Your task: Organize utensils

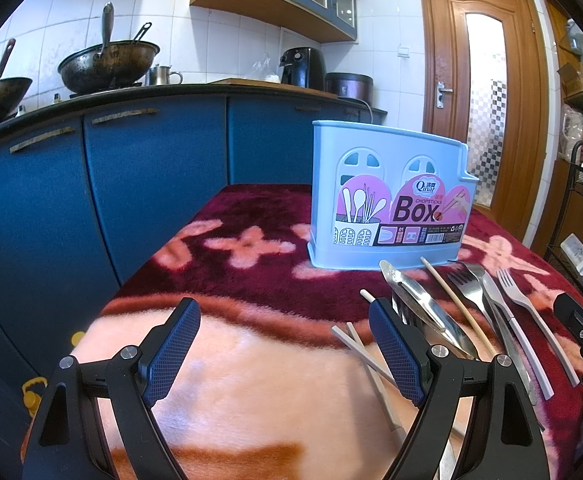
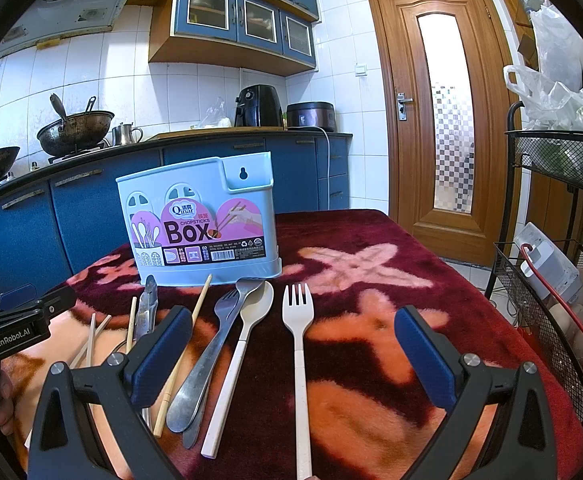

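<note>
A light blue chopsticks box [image 1: 387,196] stands upright on the red and pink blanket [image 1: 251,352]; it also shows in the right wrist view [image 2: 203,224]. In front of it lie utensils: a white fork [image 2: 298,340], a white spoon [image 2: 247,332], a steel fork [image 2: 215,340], a steel knife [image 2: 145,308] and several chopsticks [image 2: 183,352]. My left gripper [image 1: 283,344] is open and empty, left of the utensils. My right gripper [image 2: 291,348] is open, its fingers either side of the white fork and spoon, above them.
Blue kitchen cabinets [image 1: 131,184] with woks [image 1: 107,66] stand behind the table. A black wire rack [image 2: 551,280] with eggs and bags stands at the right. A wooden door [image 2: 443,112] is at the back right.
</note>
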{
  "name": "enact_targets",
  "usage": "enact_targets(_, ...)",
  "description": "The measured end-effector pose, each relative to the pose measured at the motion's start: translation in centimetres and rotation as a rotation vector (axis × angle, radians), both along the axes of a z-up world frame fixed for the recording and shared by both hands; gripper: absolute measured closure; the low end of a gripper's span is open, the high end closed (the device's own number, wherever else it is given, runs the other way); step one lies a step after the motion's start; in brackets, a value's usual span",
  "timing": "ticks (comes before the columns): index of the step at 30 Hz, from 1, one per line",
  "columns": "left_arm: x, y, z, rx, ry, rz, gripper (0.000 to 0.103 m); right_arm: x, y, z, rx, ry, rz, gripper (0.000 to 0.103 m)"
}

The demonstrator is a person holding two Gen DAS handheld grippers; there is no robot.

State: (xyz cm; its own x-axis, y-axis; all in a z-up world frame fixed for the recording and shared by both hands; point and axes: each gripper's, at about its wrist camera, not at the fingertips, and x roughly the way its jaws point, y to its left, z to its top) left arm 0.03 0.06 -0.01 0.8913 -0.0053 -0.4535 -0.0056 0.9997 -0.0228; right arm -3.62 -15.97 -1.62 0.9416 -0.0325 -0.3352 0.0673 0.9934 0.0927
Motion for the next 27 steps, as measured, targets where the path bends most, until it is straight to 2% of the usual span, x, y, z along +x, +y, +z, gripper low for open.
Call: enact_targets(27,0.04,0.05,0.0,-0.002,0.002,0.0,0.016,0.01,-0.05,-0.02,0.001,0.0,0.0,0.0)
